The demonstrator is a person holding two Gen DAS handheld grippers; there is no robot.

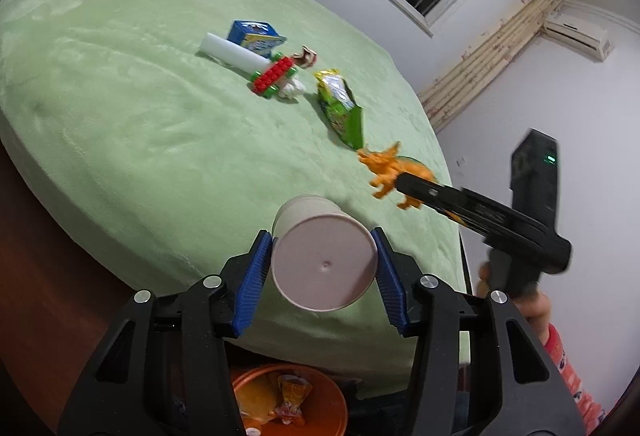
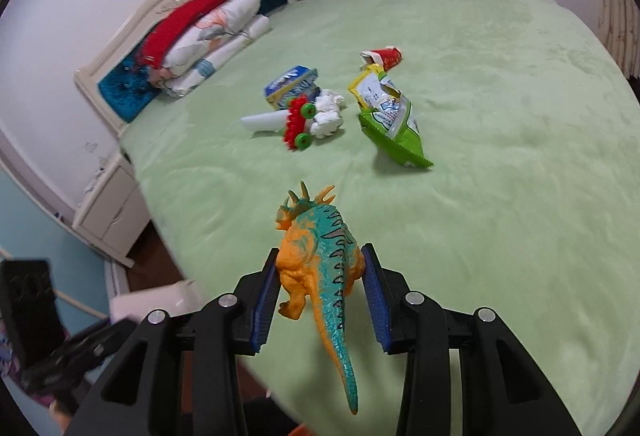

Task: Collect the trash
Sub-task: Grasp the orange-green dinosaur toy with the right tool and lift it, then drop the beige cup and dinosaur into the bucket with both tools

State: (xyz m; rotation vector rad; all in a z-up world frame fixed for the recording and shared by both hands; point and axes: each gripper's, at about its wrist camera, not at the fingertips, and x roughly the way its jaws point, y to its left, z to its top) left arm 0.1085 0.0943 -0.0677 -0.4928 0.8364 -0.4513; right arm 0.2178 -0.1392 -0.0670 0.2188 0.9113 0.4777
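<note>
My left gripper (image 1: 322,250) is shut on a pale paper cup (image 1: 324,264), held bottom toward the camera above the bed's edge. Below it sits an orange bin (image 1: 320,402) with wrappers inside. My right gripper (image 2: 320,268) is shut on an orange and teal toy dinosaur (image 2: 320,248), just over the green bed; it also shows in the left wrist view (image 1: 388,166). On the bed lie a green snack bag (image 2: 394,120), a red wrapper (image 2: 384,58), crumpled white tissue (image 2: 328,114) and a blue box (image 2: 292,84).
A red and green toy block car (image 2: 298,124) and a white tube (image 2: 264,122) lie beside the tissue. Folded bedding (image 2: 208,36) is stacked at the headboard. A white nightstand (image 2: 112,212) stands left of the bed. The green bedspread (image 2: 500,196) has open room on the right.
</note>
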